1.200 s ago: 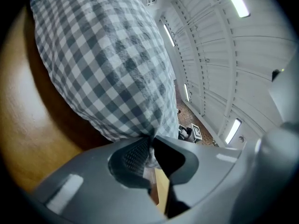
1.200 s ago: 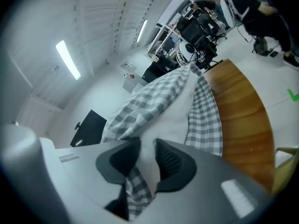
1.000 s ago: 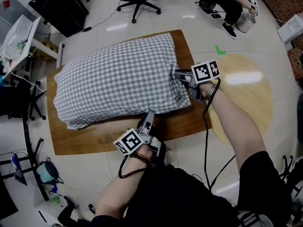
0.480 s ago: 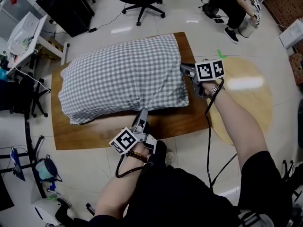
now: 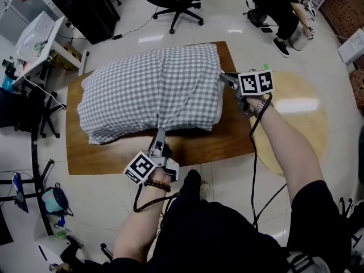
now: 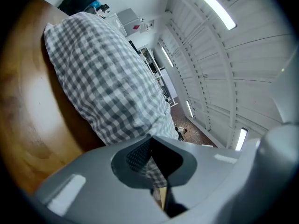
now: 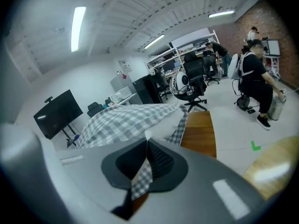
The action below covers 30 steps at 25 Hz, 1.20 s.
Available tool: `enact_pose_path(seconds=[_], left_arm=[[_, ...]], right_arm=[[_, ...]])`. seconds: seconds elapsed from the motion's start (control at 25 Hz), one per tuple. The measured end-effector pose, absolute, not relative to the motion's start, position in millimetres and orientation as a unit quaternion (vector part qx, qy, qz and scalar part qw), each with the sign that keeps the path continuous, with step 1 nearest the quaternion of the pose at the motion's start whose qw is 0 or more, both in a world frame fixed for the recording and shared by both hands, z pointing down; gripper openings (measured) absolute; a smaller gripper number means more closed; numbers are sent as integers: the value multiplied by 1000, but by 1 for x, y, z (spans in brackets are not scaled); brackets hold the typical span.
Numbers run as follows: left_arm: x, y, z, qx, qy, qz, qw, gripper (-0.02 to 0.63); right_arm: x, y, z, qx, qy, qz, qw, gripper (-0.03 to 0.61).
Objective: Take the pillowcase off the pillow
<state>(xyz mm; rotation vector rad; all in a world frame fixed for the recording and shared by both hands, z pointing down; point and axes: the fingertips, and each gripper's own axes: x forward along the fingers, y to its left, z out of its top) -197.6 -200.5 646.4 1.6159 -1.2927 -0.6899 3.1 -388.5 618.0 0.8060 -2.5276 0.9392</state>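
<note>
While both tongs stay shut tight on the grey-and-white checked fabric pillowcase (image 5: pixel 151 90), left gripper (image 5: pixel 159 133) at its near edge, right gripper (image 5: pixel 223 78) at the open end's corner, the bundle has bunched shorter on the brown wooden board (image 5: pixel 219 144), so stripping has barely begun.

Pillowcase (image 5: pixel 151 90): we count one, checked.
Left gripper (image 5: pixel 158 132) plus right gripper (image 5: pixel 223 77): we count two in all.
Counter (image 5: pixel 227 141): we count one.
Office chair (image 5: pixel 176 9): we see one whole.
</note>
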Motion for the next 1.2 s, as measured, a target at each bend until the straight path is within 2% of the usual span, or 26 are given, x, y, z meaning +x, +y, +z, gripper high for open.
enact_pose_path(seconds=[0.04,0.2,0.56,0.92,1.0,1.12,1.2], left_arm=[[-203,-197,648,645,-534,-282,468,3],[-227,-201,636,671,-527,-305,422,3],[-253,-187,635,665,-547,-309,405,3],[-240,-172,657,652,-541,-295,442,6],[-234,-166,659,655,-541,-290,441,24],[-224,-157,651,663,-538,-284,437,88],[-217,-149,644,671,-534,-281,430,98]], right_arm=[[6,-388,617,287,-885,328,164,8],[14,-387,614,305,-880,322,169,8],[44,-375,625,330,-870,320,177,8],[36,-343,641,320,-868,334,181,20],[39,-336,643,322,-870,328,178,44],[46,-327,635,322,-875,318,171,75],[50,-316,633,321,-877,313,171,78]])
